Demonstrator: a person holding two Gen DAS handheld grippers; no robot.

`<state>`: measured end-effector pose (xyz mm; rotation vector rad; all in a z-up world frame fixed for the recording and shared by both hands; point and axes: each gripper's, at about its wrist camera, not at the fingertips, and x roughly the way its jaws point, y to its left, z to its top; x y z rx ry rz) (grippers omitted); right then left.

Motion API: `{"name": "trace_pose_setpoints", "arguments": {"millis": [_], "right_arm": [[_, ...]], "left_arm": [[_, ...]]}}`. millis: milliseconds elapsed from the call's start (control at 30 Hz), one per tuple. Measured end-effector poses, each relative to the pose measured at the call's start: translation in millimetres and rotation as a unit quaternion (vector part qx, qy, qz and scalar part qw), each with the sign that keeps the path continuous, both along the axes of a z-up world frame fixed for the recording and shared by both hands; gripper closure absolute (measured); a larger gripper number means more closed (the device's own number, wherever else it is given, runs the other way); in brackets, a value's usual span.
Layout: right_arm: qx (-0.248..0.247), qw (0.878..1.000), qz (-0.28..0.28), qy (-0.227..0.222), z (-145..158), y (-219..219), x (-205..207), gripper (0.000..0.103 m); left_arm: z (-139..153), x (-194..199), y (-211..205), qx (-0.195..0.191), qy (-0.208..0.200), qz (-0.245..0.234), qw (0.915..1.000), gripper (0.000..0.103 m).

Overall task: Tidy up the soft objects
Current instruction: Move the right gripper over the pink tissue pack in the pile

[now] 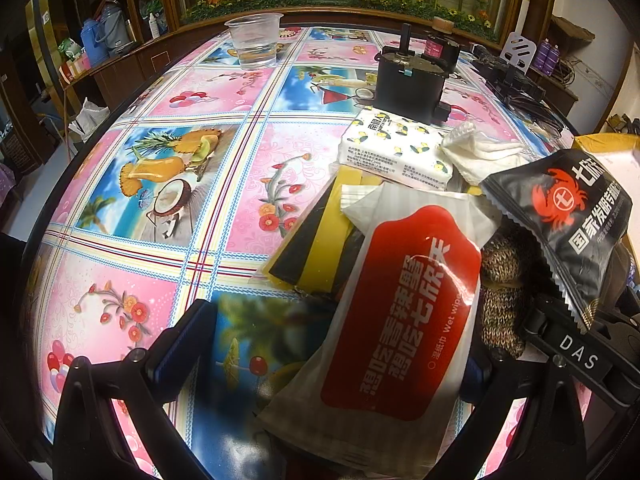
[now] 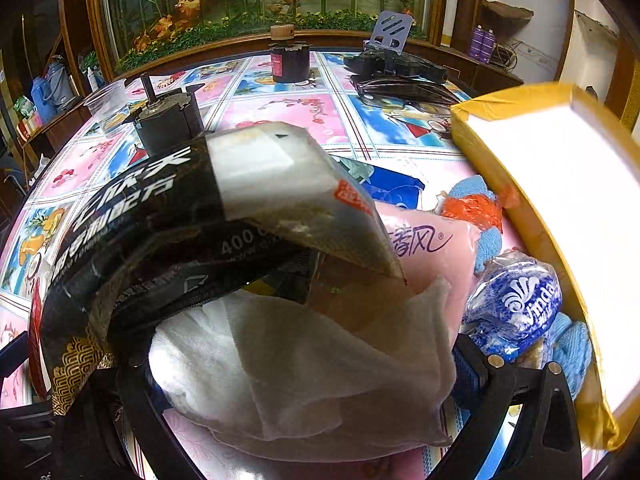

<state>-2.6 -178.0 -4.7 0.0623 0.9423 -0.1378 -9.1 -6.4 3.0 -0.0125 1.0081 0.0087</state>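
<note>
On the table covered by a pink-and-blue fruit-print oilcloth (image 1: 248, 184), the white wet-wipe packet with a red label (image 1: 404, 320) lies nearest the left wrist camera, over a yellow-and-black flat packet (image 1: 316, 240). Behind these sits the white lemon-print tissue pack (image 1: 396, 148), with a crumpled white tissue (image 1: 480, 152) to its right. Further back stands a black box-shaped device (image 1: 412, 84), and left of it, near the far edge, a clear plastic cup (image 1: 256, 42). In the right wrist view, a black printed sachet (image 2: 132, 240) arches over a white folded cloth (image 2: 304, 364); behind lies a pink tissue pack (image 2: 432, 248), right of it a blue-and-white tissue packet (image 2: 516, 308), beside an open yellow-taped cardboard box (image 2: 516, 208).
</note>
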Motion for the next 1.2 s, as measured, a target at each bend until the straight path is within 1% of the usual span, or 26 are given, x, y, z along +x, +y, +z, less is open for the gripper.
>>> {"name": "trace_pose_setpoints", "arguments": {"millis": [500, 733, 900, 1200], "right_arm": [[0.0, 1.0, 0.001, 0.0, 0, 0, 0, 0.001], [0.002, 0.999, 0.033, -0.001, 0, 4, 4, 0.001], [0.001, 0.998, 0.062, -0.001, -3, 10, 15, 0.001], [0.001, 0.998, 0.063, -0.001, -3, 10, 17, 0.001]], "left_arm": [[0, 0, 0, -0.001, 0.0, 0.0, 1.0, 0.0], [-1, 0, 1, -0.006, -0.001, 0.009, 0.9999, 0.0], [0, 0, 10, -0.008, -0.002, 0.019, 0.9998, 0.0], [0, 0, 11, -0.008, -0.002, 0.021, 0.9997, 0.0]]}}
